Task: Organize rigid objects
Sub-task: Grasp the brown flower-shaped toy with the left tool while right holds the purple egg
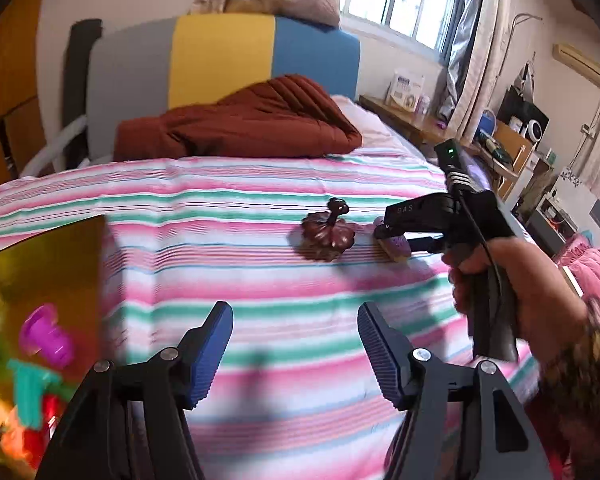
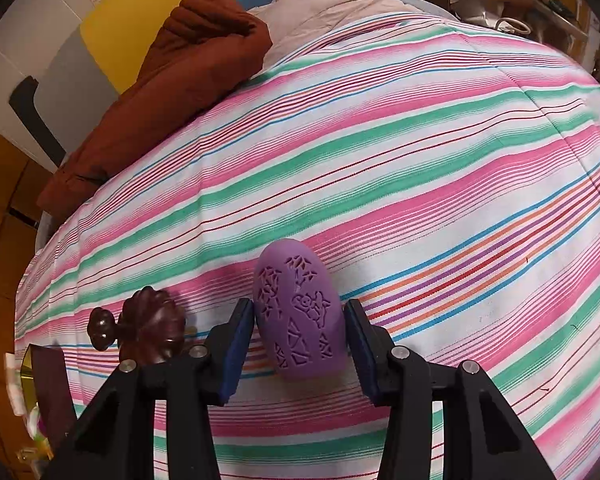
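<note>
The striped bedsheet (image 2: pixel 420 152) takes up nearly everything – pink, green and white bands across the whole bed, and most of it is bare, so there's loads of open room ahead and to the right of both tools. At the far end a rust-brown quilted blanket (image 1: pixel 240 120) is bunched up along the sheet's edge, in front of a grey, yellow and blue headboard (image 1: pixel 220 52).

Down at the left edge in the left wrist view there's a gold-lined box (image 1: pixel 40 264) with blurry plastic toys in it, a purple piece (image 1: pixel 46 334) and a teal one (image 1: pixel 30 392) among them.

Middle of the sheet: a dark brown carved ornament (image 1: pixel 326 236), a ribbed base with a knobbed stem sticking up. Just beside it is the purple egg-shaped toy (image 2: pixel 300 320) with cut-out patterns, lying on the sheet.

The right gripper (image 2: pixel 300 344), held in a hand (image 1: pixel 536 288), straddles that purple toy. Its left pad looks to be touching the toy's side while the right pad has a thin gap, so it isn't squeezed yet.

The left gripper (image 1: pixel 296 348) is spread wide with nothing between its blue pads – just bare sheet under it, well short of the ornament.
</note>
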### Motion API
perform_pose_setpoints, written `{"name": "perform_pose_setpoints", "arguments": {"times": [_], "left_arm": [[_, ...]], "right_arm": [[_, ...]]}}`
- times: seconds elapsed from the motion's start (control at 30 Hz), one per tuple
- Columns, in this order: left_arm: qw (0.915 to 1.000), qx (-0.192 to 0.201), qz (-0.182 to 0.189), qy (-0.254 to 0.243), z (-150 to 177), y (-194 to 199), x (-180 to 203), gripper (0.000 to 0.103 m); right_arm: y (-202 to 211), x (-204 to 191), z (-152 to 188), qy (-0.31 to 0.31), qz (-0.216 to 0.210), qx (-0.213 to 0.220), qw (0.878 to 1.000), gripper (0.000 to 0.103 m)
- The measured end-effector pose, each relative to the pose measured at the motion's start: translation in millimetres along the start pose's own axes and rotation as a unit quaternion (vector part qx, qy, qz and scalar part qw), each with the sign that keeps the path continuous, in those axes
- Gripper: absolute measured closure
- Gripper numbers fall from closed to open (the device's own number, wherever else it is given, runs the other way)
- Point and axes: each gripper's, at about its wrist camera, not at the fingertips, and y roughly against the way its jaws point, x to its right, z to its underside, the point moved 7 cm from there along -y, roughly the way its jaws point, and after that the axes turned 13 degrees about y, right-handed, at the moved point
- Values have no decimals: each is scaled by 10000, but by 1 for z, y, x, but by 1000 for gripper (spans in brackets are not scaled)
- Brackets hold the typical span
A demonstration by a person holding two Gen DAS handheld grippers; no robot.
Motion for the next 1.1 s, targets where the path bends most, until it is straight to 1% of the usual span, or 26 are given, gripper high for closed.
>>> {"name": "perform_pose_setpoints", "arguments": {"times": [0.07,0.17,0.2,0.27,0.37,0.47,0.6,0.63,0.7,0.77,0.83,0.87,1.0,1.1], "left_arm": [[9999,-157,58,-13,-9,-23,12,37],[9993,-321,7,-170,-18,-52,26,37],[9990,-377,-45,-244,-21,-64,30,37],[9989,-363,-111,-284,-28,-79,34,37],[9993,-285,32,-229,-41,-96,40,37],[9989,-370,30,-294,-46,-115,45,37],[9988,-442,-42,-201,-51,-136,42,37],[9990,-417,-34,-137,-53,-138,42,37],[9993,-353,119,20,-55,-141,42,38],[9991,-400,144,42,-55,-147,44,38],[9987,-502,124,32,-51,-154,43,47],[9988,-458,148,27,-51,-153,42,50],[9988,-399,274,107,-47,-148,34,51],[9992,-320,191,131,-44,-139,27,52]], "right_arm": [[-1,-2,0,48,90,-11,9999,57],[-3,2,-1,-3,277,-23,9996,59],[-2,3,-1,-19,274,-22,9996,59],[-1,5,0,-30,257,-26,9997,59],[1,7,1,-83,233,-38,9997,59],[3,11,2,-191,144,-47,9997,59],[0,11,-2,-268,84,-69,9996,59],[0,12,-2,-290,71,-74,9995,59],[1,12,-1,-294,67,-86,9995,59],[1,11,-1,-285,79,-90,9995,59],[0,11,-2,-272,90,-97,9995,59],[0,11,-2,-269,91,-98,9996,59],[1,12,-2,-232,117,-94,9996,59],[3,12,-3,-200,116,-65,9997,57]]}}
